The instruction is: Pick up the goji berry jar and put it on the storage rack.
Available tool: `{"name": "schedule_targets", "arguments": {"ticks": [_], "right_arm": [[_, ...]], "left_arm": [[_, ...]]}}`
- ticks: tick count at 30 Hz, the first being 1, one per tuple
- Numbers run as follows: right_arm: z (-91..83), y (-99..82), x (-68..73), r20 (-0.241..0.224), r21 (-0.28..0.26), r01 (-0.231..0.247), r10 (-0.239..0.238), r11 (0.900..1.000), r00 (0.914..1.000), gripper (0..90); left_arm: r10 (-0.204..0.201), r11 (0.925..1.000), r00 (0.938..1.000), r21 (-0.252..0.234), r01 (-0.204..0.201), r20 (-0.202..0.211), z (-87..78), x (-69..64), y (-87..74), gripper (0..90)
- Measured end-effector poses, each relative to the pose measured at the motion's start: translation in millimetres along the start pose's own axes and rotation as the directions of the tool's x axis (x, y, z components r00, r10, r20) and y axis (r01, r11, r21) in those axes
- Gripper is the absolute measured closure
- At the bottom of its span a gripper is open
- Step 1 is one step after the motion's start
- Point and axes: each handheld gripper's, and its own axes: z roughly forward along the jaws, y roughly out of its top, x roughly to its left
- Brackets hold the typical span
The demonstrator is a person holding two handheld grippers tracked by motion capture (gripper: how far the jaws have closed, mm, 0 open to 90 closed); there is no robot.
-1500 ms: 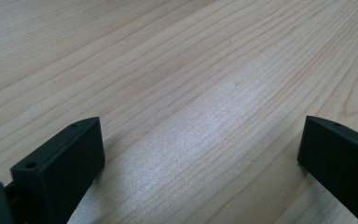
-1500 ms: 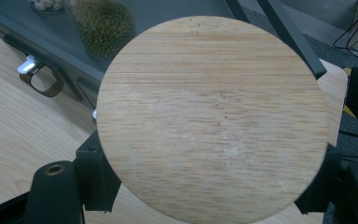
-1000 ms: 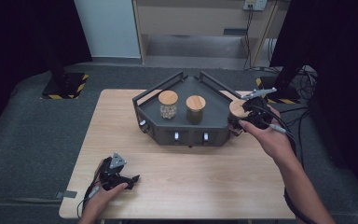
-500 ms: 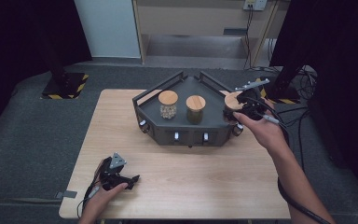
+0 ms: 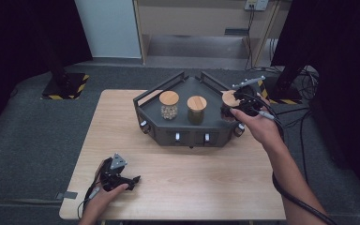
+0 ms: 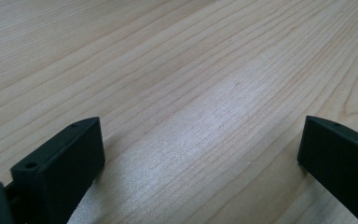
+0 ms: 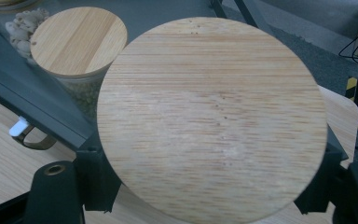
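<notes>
My right gripper [image 5: 236, 107] is shut on a jar with a round bamboo lid [image 5: 229, 98] at the right end of a dark grey rack [image 5: 187, 133]. In the right gripper view that lid [image 7: 212, 116] sits wide between the two black jaws, which press on the jar from both sides. Whether the jar rests on the rack I cannot tell. Two more bamboo-lidded jars stand in the rack: one with pale pieces [image 5: 169, 104] and one with greenish contents [image 5: 197, 108]. My left gripper [image 5: 130, 179] lies on the table's near left, open over bare wood [image 6: 200, 154].
The rack has raised rails at the back and knobs along its front wall. The wooden table [image 5: 192, 187] has free room in front of the rack. Cables [image 5: 304, 201] trail off the right side, and dark floor surrounds the table.
My right gripper has carried the jar to the left and a little farther away, over the rack's right end. The left gripper has stayed where it was.
</notes>
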Motion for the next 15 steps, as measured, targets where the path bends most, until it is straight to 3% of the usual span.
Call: {"name": "schedule_targets", "arguments": {"ticks": [15], "right_arm": [[24.3,1.7,-1.0,-0.002,0.005,-0.01,0.01,0.9999,0.9999,25.9]], "left_arm": [[0.0,1.0,1.0,0.0,0.0,0.0,0.0,0.0,0.0,0.0]]}}
